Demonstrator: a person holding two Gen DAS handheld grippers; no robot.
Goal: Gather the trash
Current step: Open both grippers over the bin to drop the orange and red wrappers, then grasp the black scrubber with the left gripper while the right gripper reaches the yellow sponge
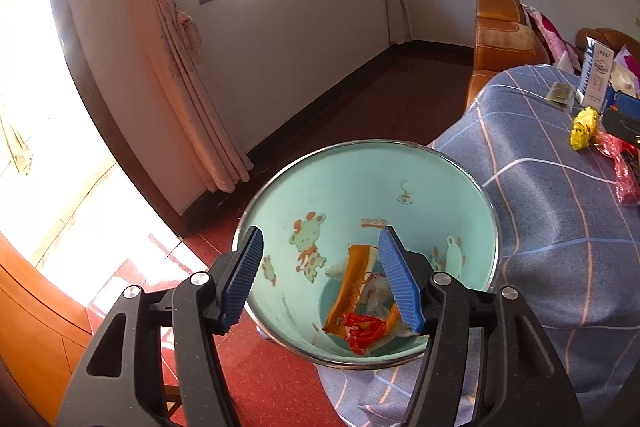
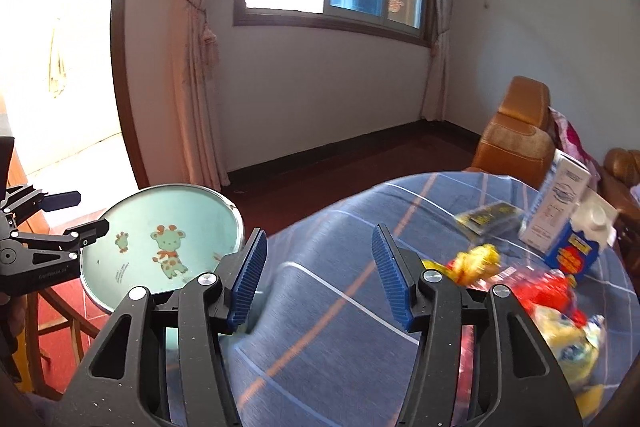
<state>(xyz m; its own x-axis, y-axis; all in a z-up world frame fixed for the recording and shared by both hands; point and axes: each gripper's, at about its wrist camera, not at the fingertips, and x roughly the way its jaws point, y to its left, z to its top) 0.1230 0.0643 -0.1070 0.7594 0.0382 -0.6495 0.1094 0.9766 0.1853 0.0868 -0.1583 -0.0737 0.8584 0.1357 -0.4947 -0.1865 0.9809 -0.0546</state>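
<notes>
**Hovering between drops: bin part-filled, wrappers left on the desk**

Judging from how things lie, the collecting is partway done: the pale green bin [image 1: 372, 211] already has an orange wrapper [image 1: 352, 283] and a red scrap [image 1: 362, 333] at its bottom, while more trash sits on the checked cloth of the desk [image 2: 340, 267].

The left gripper [image 1: 320, 279] hangs over the mouth of the bin, jaws spread wide, with nothing between its blue pads [image 1: 244, 279]; it touches neither the rim nor the contents.

The right gripper [image 2: 318, 275] is also wide open and empty, poised above bare cloth near the desk's edge, with the bin just beside it to the left. The remaining trash lies to its right: a crumpled yellow wrapper [image 2: 478, 261], a red wrapper [image 2: 548, 291] and a yellow bag [image 2: 572, 343], close together and blurred. A milk carton [image 2: 560, 211] stands tilted behind them, with a dark sachet [image 2: 486, 217] flat nearby.

The next move likely calls for swinging the right gripper rightward, lowering it over one wrapper and pinching it. Thin film may slip or drag a neighbour along, so a firm grasp on a crumpled ridge seems wise.
</notes>
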